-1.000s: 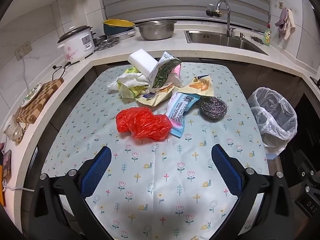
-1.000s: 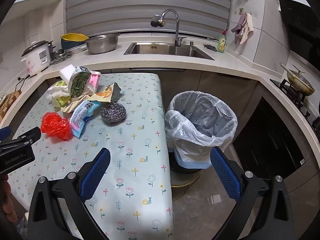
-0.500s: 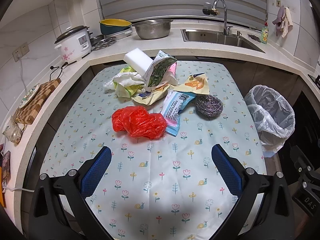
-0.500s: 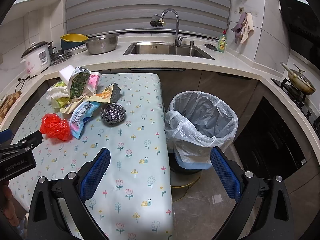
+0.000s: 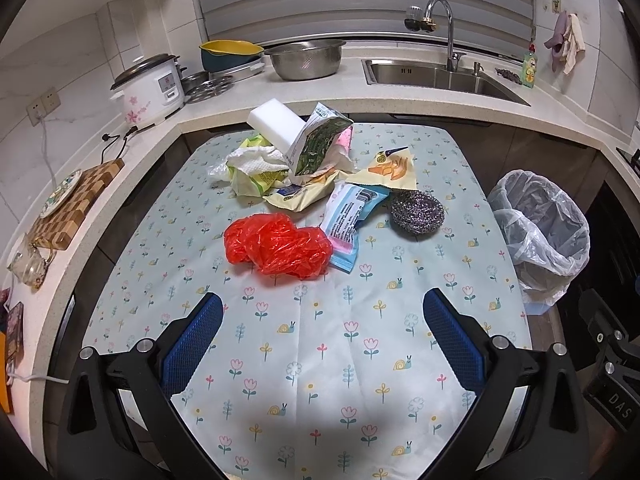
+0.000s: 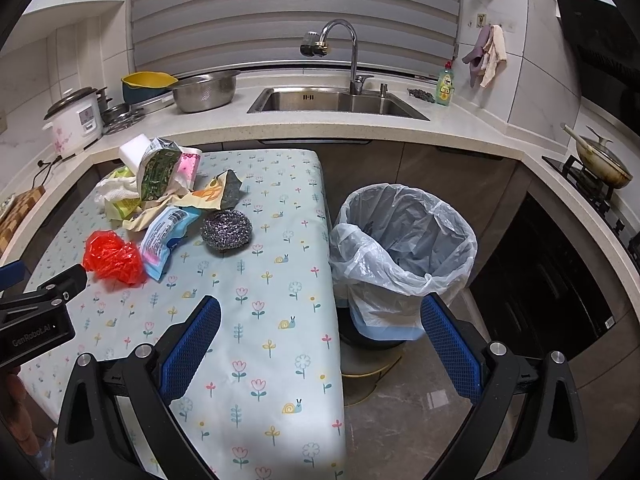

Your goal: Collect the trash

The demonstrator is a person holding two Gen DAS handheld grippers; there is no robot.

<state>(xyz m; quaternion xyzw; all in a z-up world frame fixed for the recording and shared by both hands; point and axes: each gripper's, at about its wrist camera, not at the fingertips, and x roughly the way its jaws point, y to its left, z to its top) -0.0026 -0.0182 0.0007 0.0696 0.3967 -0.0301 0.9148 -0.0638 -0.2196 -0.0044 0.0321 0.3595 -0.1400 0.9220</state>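
Observation:
A pile of trash lies on the flowered table (image 5: 320, 360): a crumpled red plastic bag (image 5: 278, 246), a blue and pink wrapper (image 5: 350, 220), a steel scourer (image 5: 417, 213), a green snack bag (image 5: 320, 138), a white sponge block (image 5: 274, 123) and crumpled paper (image 5: 256, 166). A bin lined with a clear bag (image 5: 540, 232) stands on the floor right of the table (image 6: 404, 248). My left gripper (image 5: 322, 336) is open and empty, above the table short of the red bag (image 6: 114, 256). My right gripper (image 6: 320, 340) is open and empty, over the table's right edge.
A counter runs behind the table with a rice cooker (image 5: 150, 88), a metal bowl (image 5: 306, 58), a sink (image 6: 340, 100) and a tap (image 6: 340, 52). A chopping board (image 5: 76, 204) lies on the left counter. A stove with a pan (image 6: 604, 158) is at the right.
My left gripper has drawn back and turned slightly, so the trash pile sits a little farther off and more to the left. The right gripper has barely moved.

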